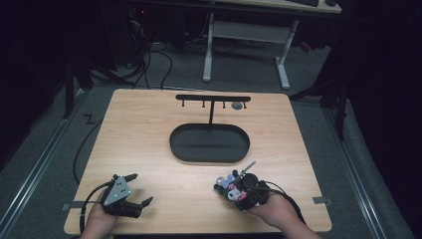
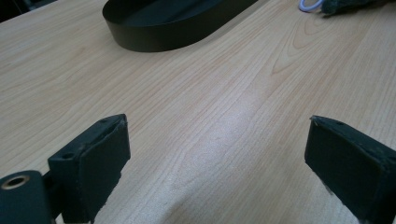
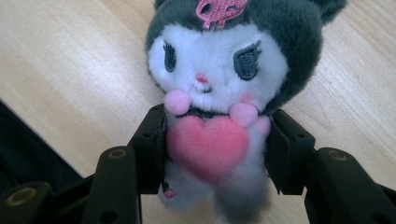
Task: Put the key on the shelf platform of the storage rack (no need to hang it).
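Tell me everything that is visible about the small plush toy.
The plush toy looks soft and fluffy: white face, dark grey hood with a pink skull mark, stitched eyes, pink paws holding a pink heart. The right gripper is shut on its body, both pads pressing its sides. It faces the camera, above the wooden table.

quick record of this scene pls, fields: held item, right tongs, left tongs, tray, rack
held item: plush toy, dark hood, pink heart on chest
right tongs: right tongs shut on the toy's body, above the table
left tongs: left tongs open, nothing between them
tray: black oval tray, mid-table
rack: black hook rack rising behind the tray
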`<action>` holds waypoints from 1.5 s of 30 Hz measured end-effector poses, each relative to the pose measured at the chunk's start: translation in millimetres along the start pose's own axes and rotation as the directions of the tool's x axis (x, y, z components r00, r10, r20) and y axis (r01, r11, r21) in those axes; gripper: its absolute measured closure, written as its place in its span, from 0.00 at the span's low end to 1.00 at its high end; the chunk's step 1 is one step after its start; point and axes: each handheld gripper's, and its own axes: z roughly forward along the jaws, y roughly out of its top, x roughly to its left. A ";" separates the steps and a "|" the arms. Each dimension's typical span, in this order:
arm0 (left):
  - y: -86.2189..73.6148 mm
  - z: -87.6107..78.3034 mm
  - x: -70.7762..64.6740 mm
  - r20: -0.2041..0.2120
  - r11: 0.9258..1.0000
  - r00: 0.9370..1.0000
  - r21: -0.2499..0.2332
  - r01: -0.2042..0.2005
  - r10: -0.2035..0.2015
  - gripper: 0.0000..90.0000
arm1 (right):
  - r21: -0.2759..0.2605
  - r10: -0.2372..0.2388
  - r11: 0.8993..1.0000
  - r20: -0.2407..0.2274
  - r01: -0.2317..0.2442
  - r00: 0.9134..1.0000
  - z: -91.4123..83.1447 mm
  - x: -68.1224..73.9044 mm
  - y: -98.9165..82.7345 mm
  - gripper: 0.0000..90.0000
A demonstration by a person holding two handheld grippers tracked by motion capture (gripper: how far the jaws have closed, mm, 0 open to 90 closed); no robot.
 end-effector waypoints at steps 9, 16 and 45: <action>5.3 7.2 2.7 -0.001 1.000 1.000 -0.020 -0.003 0.003 0.08 | -0.019 0.019 1.000 -0.001 -0.019 1.000 -8.4 -4.4 -1.7 0.54; 5.4 6.9 1.2 -0.002 1.000 1.000 -0.010 -0.014 0.014 0.09 | -0.034 0.062 0.998 -0.007 -0.062 0.998 -16.8 -16.1 -0.9 0.54; -8.0 -14.7 0.5 -0.042 1.000 0.999 0.001 0.015 -0.015 0.07 | -0.146 0.164 0.974 -0.059 -0.171 0.985 -43.5 -60.6 34.3 0.53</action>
